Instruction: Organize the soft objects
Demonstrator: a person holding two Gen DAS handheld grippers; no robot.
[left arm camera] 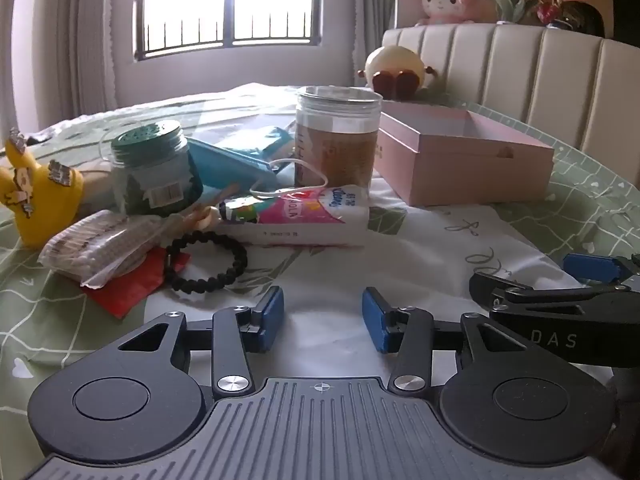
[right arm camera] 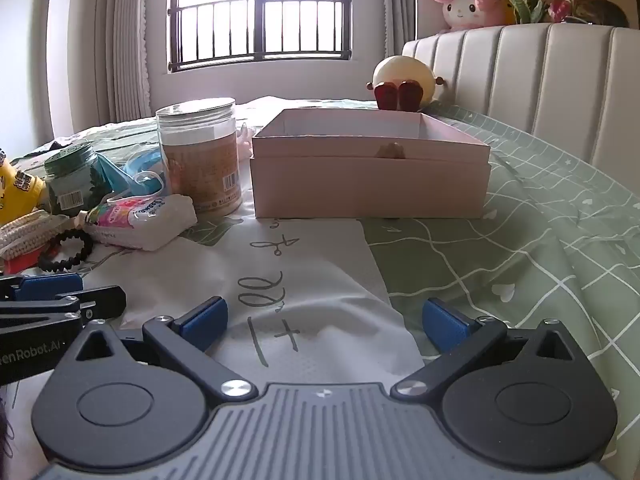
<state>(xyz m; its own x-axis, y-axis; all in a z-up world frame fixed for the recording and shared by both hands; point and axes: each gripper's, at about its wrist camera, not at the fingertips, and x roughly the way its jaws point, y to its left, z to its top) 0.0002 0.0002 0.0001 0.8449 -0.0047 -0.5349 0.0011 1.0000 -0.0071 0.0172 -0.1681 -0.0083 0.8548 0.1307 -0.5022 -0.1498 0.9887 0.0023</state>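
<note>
Left gripper [left arm camera: 323, 318]: 1; blue pads spread, nothing between them, over white patterned bedding.
Right gripper [right arm camera: 324, 326]: 1; fingers spread very wide, nothing between them, aimed at the box.
Pink box [right arm camera: 370, 188]: 1; open top, stands on the bed [right arm camera: 520, 248] in front of the right gripper, beside the tall jar.
Tall jar [left arm camera: 337, 138]: 1; clear, upright, brown contents, touching or just beside the tissue pack.
Green jar [left arm camera: 154, 168]: 1; upright, barcode label, left of the tall jar.
Tissue pack [left arm camera: 308, 216]: 1; soft, colourful wrapper, lying flat in front of the tall jar, white cord looped over it.
Black hair tie [left arm camera: 204, 260]: 1; braided ring, lying flat near the left gripper, its left edge on a red packet [left arm camera: 128, 288].
Cotton swab bag [left arm camera: 96, 250]: 1; clear wrap, lying partly on the red packet.
Yellow plush [left arm camera: 40, 196]: 1; far left, upright.
Teal items [left arm camera: 236, 160]: count unclear, behind the jars.
Plush on headboard [left arm camera: 452, 0]: 1 pink.
Round cream plush [right arm camera: 404, 80]: 1; behind the box.
</note>
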